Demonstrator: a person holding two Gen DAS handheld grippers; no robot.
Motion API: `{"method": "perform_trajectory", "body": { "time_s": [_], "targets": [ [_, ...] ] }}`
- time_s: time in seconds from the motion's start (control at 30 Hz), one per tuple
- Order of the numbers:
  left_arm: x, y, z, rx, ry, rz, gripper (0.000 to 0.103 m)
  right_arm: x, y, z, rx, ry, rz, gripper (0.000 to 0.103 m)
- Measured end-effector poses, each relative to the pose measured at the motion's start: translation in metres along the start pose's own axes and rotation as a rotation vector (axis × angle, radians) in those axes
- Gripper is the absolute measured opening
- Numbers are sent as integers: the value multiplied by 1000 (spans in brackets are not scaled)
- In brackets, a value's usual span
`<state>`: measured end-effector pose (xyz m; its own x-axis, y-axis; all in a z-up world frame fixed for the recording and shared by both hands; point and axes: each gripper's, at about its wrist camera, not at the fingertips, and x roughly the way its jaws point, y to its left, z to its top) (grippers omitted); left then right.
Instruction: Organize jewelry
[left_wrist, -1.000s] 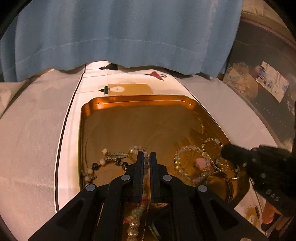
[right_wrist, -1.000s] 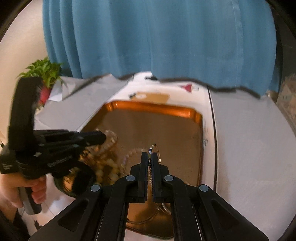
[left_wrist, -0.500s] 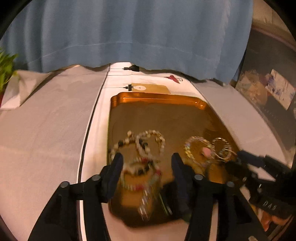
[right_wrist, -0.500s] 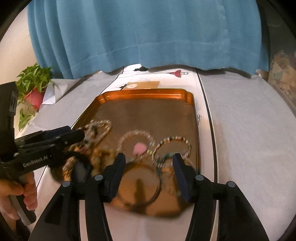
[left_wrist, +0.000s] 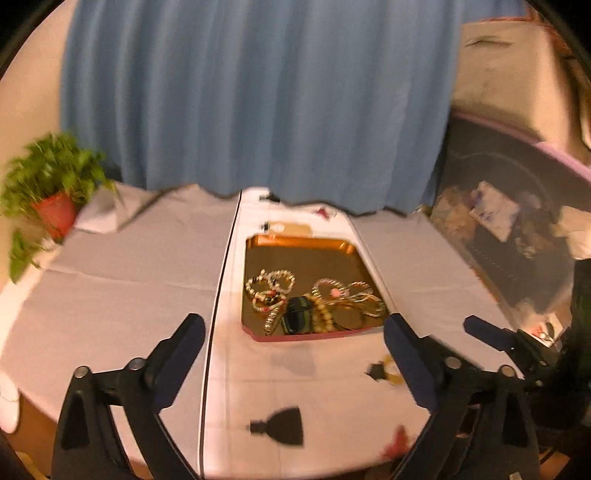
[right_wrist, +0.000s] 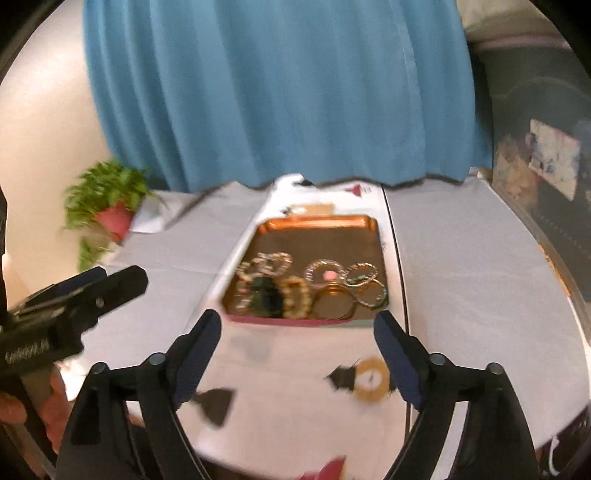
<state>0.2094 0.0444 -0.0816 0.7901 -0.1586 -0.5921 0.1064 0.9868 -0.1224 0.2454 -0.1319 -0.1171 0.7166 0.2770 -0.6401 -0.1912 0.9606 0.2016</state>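
Note:
A copper tray (left_wrist: 303, 243) sits on the white table and also shows in the right wrist view (right_wrist: 317, 223). It holds several bracelets and chains: beaded bracelets (left_wrist: 269, 290) at the left, a clear bead bracelet with a pink charm (left_wrist: 334, 291) and gold bangles (right_wrist: 332, 299) near the front. My left gripper (left_wrist: 295, 332) is wide open and empty, back from the tray's near edge. My right gripper (right_wrist: 297, 328) is wide open and empty, also short of the tray. The left gripper's body shows in the right wrist view (right_wrist: 74, 299).
A potted plant (left_wrist: 51, 184) in a red pot stands at the far left of the table. A blue curtain (left_wrist: 258, 92) hangs behind. Printed shapes mark the cloth near the front edge (left_wrist: 280, 424). A dark cluttered shelf (left_wrist: 498, 221) is at the right.
Both grippers opened, let go of the jewelry in the tray, and pulled back and up from it. The tray now looks small and far.

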Motion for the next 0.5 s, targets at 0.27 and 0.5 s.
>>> {"method": "perform_trajectory", "body": {
  "time_s": [0.27,0.5],
  "targets": [
    [-95,-47,-12,60,46,-77,103,-114,60,-20,-102,3,-16,93],
    [-133,-67,-36,46,137,71,103,-175,78,-45,-44,38,-29,93]
  ]
}}
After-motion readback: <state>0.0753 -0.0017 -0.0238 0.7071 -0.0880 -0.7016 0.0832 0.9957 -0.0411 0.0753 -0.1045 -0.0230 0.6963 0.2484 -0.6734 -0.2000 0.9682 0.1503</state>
